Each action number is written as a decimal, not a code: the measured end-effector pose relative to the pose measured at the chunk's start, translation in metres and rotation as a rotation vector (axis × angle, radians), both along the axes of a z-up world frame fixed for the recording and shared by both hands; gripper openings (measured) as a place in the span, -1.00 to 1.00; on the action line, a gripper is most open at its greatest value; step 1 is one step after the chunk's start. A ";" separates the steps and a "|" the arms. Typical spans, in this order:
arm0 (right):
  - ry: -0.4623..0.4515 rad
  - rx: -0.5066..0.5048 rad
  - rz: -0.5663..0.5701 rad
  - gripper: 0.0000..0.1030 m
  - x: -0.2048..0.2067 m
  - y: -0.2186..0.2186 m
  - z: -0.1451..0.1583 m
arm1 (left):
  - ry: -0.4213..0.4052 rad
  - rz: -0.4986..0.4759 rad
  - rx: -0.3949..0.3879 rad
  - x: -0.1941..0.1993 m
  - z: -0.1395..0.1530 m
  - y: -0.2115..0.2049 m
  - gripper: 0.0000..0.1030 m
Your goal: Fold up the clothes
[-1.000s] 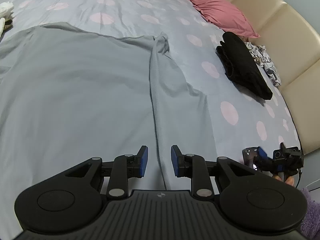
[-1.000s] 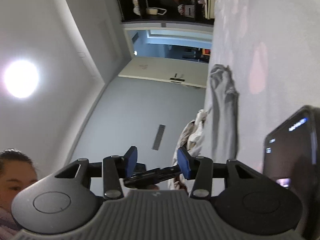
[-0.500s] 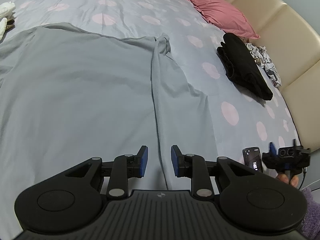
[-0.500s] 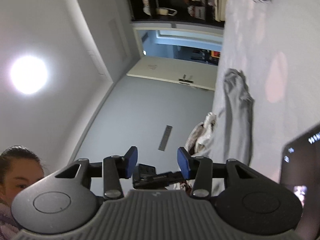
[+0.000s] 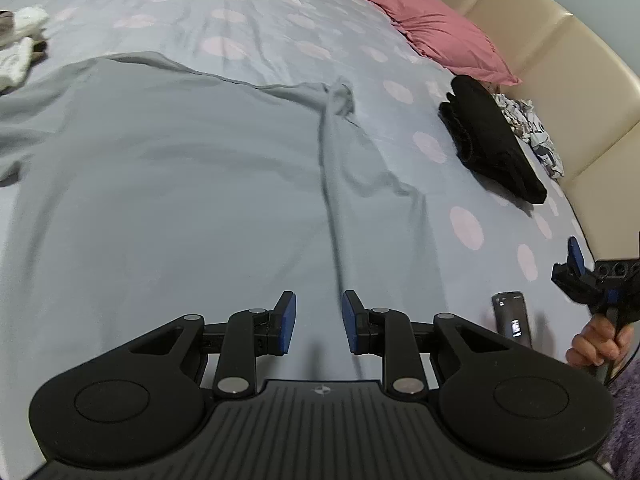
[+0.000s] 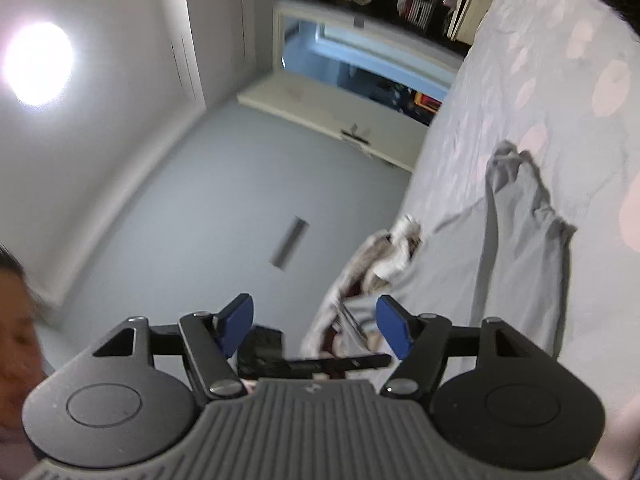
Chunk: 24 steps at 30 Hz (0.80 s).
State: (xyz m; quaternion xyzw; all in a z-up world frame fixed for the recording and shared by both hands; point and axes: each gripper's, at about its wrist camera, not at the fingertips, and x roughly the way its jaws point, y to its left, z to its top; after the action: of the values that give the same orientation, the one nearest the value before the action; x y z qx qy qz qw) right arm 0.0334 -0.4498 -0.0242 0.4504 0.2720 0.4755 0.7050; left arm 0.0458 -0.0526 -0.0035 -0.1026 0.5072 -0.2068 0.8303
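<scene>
The bed, under a pale cover with pink dots, fills most of the left wrist view and runs off every edge, so its full outline cannot be made out. Spread flat across it lies the grey garment, taking up the left and centre of the frame; its left part is cut off at the edge, and one long fold ends in a bunched knot at upper centre. The padded cream headboard curves down the right side, partly out of frame. A pink pillow sits at upper right, with a folded black garment just below it, and a patterned cloth mostly hidden behind that. White items at the far left edge are too cropped to identify. A phone lies at lower right.

The left gripper hangs over the garment, its blue pads parted by a narrow gap with nothing between them. The right gripper has just been opening: its jaws stand wide with nothing pinched, and that view is tilted and blurred. A hand holding it shows at the right edge of the left wrist view. No containers can be made out.
</scene>
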 end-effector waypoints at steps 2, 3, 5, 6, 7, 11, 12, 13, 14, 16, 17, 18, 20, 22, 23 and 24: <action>0.002 -0.108 0.012 0.39 -0.006 0.022 0.009 | -0.001 0.014 -0.001 -0.003 0.002 0.014 -0.57; 0.010 -0.170 0.023 0.39 -0.010 0.035 0.013 | -0.002 0.021 -0.002 -0.004 0.003 0.020 -0.57; 0.028 -0.262 0.053 0.39 -0.019 0.058 0.017 | -0.006 0.038 -0.003 -0.008 0.005 0.036 -0.57; 0.040 -0.314 0.064 0.39 -0.025 0.070 0.018 | -0.007 0.045 -0.004 -0.010 0.006 0.043 -0.57; 0.050 -0.369 0.070 0.38 -0.030 0.081 0.020 | -0.006 0.048 -0.004 -0.011 0.007 0.049 -0.57; 0.084 -0.544 0.079 0.33 -0.056 0.121 0.021 | -0.007 0.050 -0.001 -0.018 0.013 0.070 -0.57; 0.099 -0.579 0.069 0.33 -0.063 0.130 0.019 | -0.009 0.050 -0.001 -0.020 0.015 0.075 -0.57; 0.119 -0.617 0.057 0.32 -0.071 0.139 0.015 | -0.009 0.053 -0.005 -0.022 0.017 0.080 -0.55; 0.141 -0.672 0.040 0.32 -0.076 0.149 0.012 | -0.006 0.058 -0.011 -0.023 0.018 0.086 -0.54; 0.160 -0.770 0.002 0.32 -0.085 0.162 0.004 | 0.006 0.081 -0.018 -0.025 0.020 0.098 -0.52; 0.181 -0.810 -0.015 0.32 -0.087 0.171 0.001 | 0.008 0.093 -0.009 -0.025 0.020 0.103 -0.52; 0.207 -0.845 -0.032 0.32 -0.088 0.178 -0.002 | 0.011 0.106 0.000 -0.026 0.021 0.109 -0.52; 0.253 -0.884 -0.051 0.32 -0.088 0.194 -0.007 | 0.011 0.134 0.033 -0.028 0.023 0.120 -0.52; 0.270 -0.923 -0.052 0.32 -0.088 0.211 -0.012 | 0.010 0.157 0.058 -0.034 0.024 0.133 -0.52; 0.264 -0.943 -0.047 0.32 -0.087 0.221 -0.012 | 0.011 0.166 0.067 -0.037 0.025 0.140 -0.52; 0.252 -0.953 -0.039 0.32 -0.086 0.229 -0.011 | 0.013 0.176 0.074 -0.040 0.025 0.147 -0.52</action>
State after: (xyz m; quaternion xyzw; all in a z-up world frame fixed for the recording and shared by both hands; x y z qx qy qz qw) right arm -0.0527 -0.2207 -0.0357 0.1369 0.5340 0.2264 0.8030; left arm 0.0061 0.0944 0.0219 -0.1172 0.5091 -0.1136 0.8451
